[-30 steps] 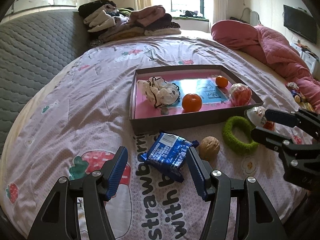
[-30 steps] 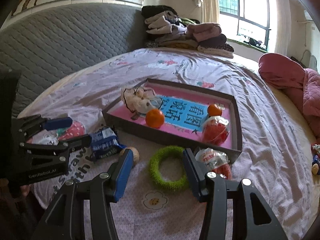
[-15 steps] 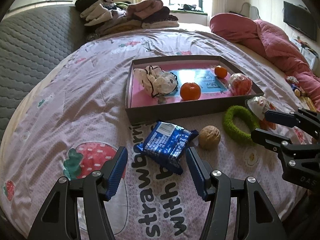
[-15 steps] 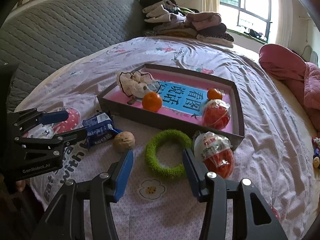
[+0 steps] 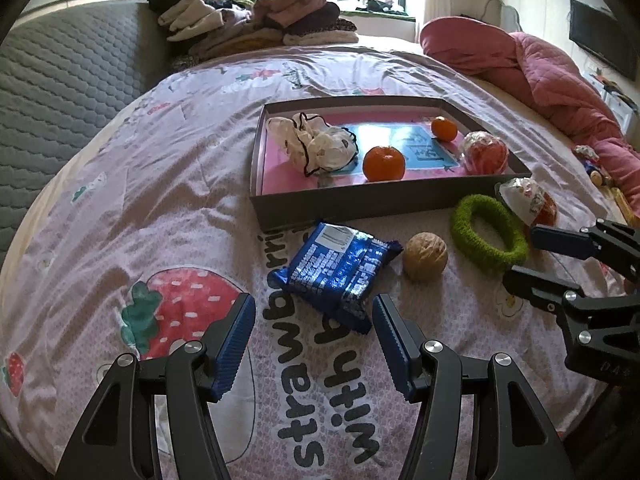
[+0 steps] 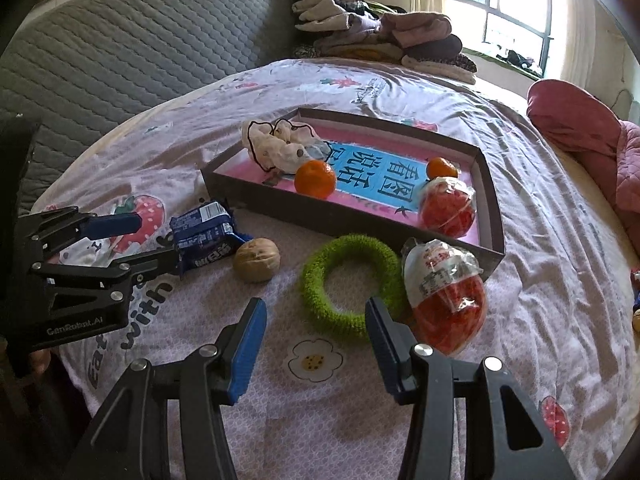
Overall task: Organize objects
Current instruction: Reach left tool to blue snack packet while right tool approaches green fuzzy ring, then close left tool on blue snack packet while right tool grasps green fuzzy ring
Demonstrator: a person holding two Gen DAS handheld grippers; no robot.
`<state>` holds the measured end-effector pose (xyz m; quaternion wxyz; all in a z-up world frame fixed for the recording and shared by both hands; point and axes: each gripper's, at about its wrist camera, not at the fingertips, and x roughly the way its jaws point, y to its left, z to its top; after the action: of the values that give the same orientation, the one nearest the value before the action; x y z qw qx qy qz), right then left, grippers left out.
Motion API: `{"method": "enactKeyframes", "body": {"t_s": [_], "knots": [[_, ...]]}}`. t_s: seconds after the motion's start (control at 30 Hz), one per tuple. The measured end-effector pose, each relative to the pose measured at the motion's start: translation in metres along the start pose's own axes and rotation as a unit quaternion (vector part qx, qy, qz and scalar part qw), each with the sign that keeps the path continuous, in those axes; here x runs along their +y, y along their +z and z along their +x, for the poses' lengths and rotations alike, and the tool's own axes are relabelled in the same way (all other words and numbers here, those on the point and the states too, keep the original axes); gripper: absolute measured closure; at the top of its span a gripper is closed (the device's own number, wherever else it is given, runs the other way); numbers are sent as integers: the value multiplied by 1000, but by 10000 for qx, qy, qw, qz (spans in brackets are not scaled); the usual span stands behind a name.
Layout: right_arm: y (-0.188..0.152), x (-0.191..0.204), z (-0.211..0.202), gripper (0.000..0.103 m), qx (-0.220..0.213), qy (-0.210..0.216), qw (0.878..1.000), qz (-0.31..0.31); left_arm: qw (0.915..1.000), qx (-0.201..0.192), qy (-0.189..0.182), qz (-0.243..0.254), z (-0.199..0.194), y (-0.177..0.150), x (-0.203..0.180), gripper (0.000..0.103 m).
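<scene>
Both grippers nudged in closer, left gripper (image 5: 314, 340) over the blue snack pack (image 5: 338, 270), right gripper (image 6: 316, 344) by the green ring (image 6: 350, 280), jaws released, nothing grabbed yet.

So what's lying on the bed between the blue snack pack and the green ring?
A walnut lies between the snack pack and the green ring, touching neither. Both wrist views show it, on the bedsheet in front of the tray.
</scene>
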<state>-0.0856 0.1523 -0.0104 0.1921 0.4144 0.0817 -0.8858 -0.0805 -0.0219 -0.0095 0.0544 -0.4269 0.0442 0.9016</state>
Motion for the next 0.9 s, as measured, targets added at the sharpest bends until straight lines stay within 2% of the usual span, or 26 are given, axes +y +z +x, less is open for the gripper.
{"method": "enactKeyframes", "body": {"t_s": [0.6,0.9], "knots": [[2,7,23,52,76,-235,9987,-443,9994,70,-317,-94,30,7,1,41],[3,7,41,64,259,-283,9979,-520,9994,114,-320,-94,40,11,2,41]]}}
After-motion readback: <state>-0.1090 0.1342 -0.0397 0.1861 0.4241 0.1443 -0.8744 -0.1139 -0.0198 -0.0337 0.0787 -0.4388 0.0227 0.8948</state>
